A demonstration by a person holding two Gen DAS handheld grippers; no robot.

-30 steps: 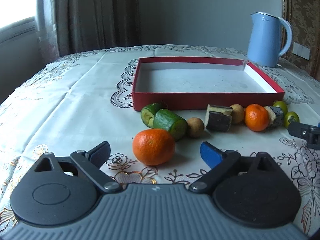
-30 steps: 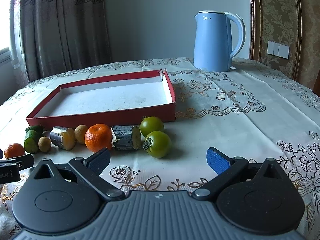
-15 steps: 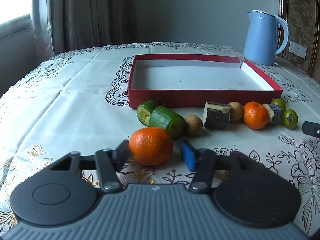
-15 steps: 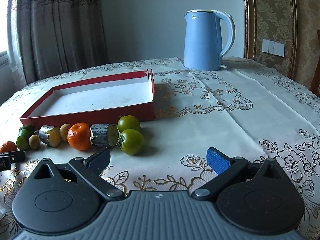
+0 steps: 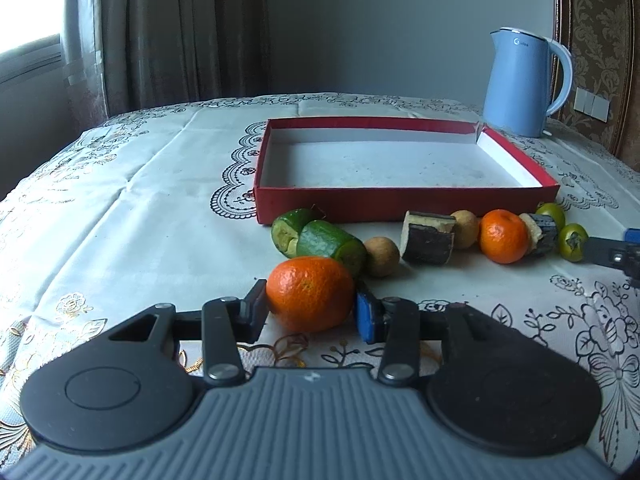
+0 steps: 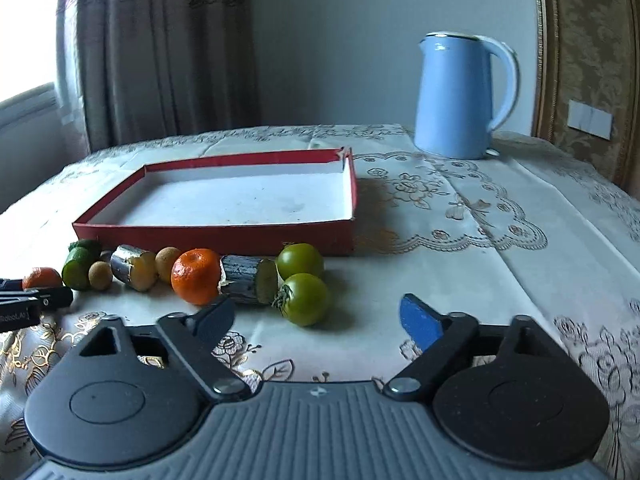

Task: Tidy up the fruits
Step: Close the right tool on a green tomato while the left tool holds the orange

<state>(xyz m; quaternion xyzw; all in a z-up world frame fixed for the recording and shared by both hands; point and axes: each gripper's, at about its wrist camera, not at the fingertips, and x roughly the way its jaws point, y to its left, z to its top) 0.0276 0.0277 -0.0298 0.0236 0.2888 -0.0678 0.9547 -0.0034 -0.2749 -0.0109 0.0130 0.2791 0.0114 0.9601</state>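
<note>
Left wrist view: left claw [image 5: 310, 312] has just closed on the near tangerine [image 5: 310, 294], low on the bench [image 5: 120, 220] before the red tray [image 5: 400, 200] | soft, thin-skinned, round; grip the widest part gently | right claw [image 6: 316, 320] closing, wide apart, holding nothing, green tomato [image 6: 306, 299] ahead.

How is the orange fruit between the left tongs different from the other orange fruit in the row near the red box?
The near orange sits between the closed left tongs, pads on both its sides; the far orange lies free in the row, untouched. The near orange is apart from the sugarcane pieces; the far orange lies between two of them. Both are round, bright orange, outside the red box.
</note>
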